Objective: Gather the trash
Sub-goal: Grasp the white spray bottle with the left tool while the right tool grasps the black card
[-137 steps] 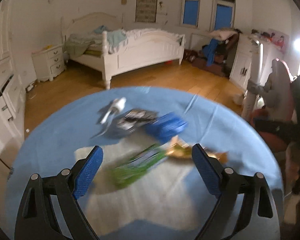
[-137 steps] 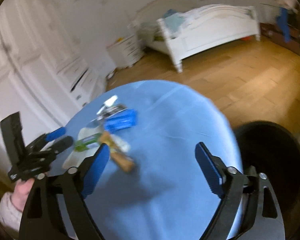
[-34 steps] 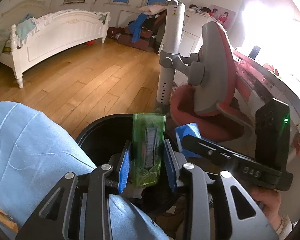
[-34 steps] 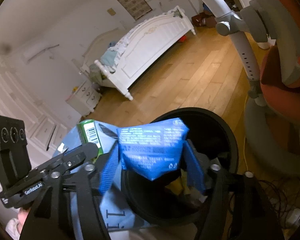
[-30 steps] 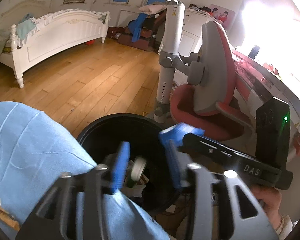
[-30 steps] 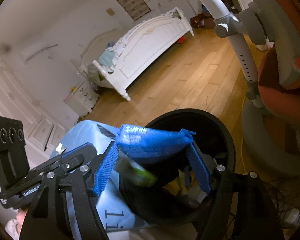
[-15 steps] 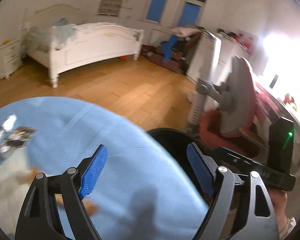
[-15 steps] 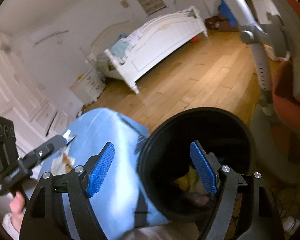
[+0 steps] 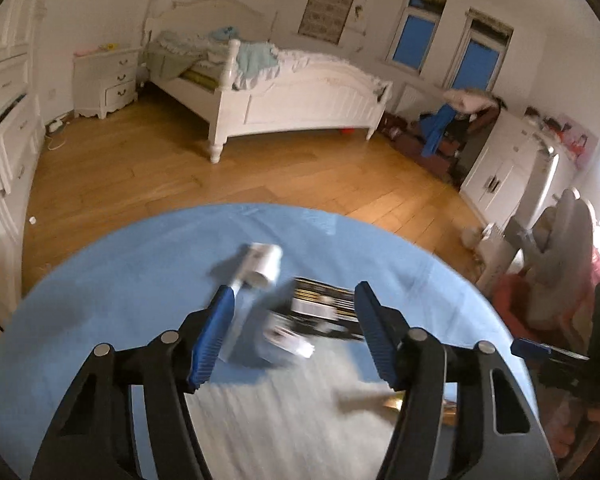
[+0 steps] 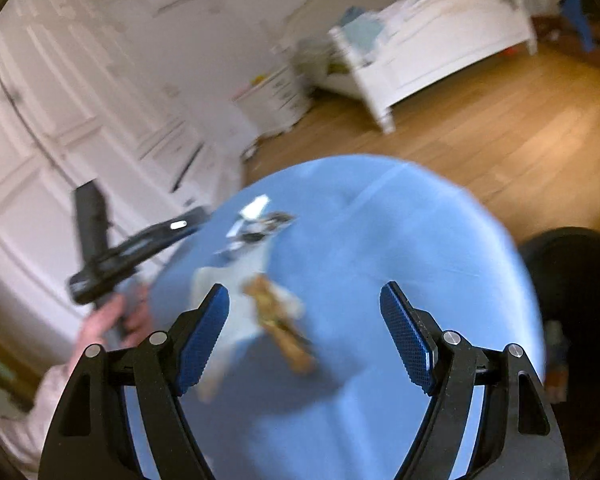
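My left gripper (image 9: 294,332) is open and empty, low over the round blue table (image 9: 120,280). Between and just beyond its fingers lie a white tube (image 9: 256,270) and a black and silver wrapper (image 9: 320,312). A brown wrapper (image 9: 392,402) lies by its right finger. My right gripper (image 10: 304,340) is open and empty above the same table (image 10: 400,240), with the brown wrapper (image 10: 280,324) between its fingers. The white tube (image 10: 254,208) and black wrapper (image 10: 268,224) lie farther off. The left gripper (image 10: 112,256) shows at the table's left edge. The view is blurred.
A black trash bin (image 10: 576,280) stands on the floor at the table's right edge. A white patch (image 9: 280,412) covers the near part of the table. A white bed (image 9: 280,92), a nightstand (image 9: 104,80) and a red chair (image 9: 552,280) stand around the room.
Both grippers dropped their items, a green packet and a blue packet, into the bin and opened. Both have swung back from the bin to the trash on the table.
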The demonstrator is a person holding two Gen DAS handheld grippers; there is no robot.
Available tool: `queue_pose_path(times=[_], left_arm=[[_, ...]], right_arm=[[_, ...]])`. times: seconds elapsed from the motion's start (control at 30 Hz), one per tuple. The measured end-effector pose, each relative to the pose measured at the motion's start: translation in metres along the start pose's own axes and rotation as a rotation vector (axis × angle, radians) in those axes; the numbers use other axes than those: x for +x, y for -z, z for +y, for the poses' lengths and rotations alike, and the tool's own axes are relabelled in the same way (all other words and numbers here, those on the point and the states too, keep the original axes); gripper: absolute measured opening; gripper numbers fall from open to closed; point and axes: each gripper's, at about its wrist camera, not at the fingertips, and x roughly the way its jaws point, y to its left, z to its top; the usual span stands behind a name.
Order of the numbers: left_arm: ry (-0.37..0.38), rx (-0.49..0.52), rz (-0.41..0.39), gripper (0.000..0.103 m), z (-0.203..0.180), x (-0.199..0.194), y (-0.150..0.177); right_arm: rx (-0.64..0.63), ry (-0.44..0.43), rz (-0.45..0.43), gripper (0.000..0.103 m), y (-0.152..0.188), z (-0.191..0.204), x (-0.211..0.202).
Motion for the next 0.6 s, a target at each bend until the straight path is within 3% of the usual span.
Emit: queue_pose_path(times=[0.13,0.2,0.43,0.53,0.6], left_arm=[[-0.011,0.067,0.09,0.054,0.012,0.037,-0.009],[-0.003,0.086,0.119,0.049,0.015,0.05,-0.013],[0.024,0.072,0.132,0.031,0.034,0.07,-0.02],[0.053,0.044,0.128,0.03,0.04,0.067,-0.018],[0.065,0.032,0.124,0.029,0.044,0.066,-0.018]], right_arm=[[-0.004,-0.043,0.091,0.077,-0.021,0.018,0.047],[0.038,-0.084,0.137,0.072,-0.031,0.019,0.069],[0.189,-0.136,0.224,0.069,-0.059,0.009,0.128],[0.238,-0.157,0.241,0.06,-0.065,0.006,0.148],[0.245,-0.151,0.236,0.046,-0.068,0.008,0.156]])
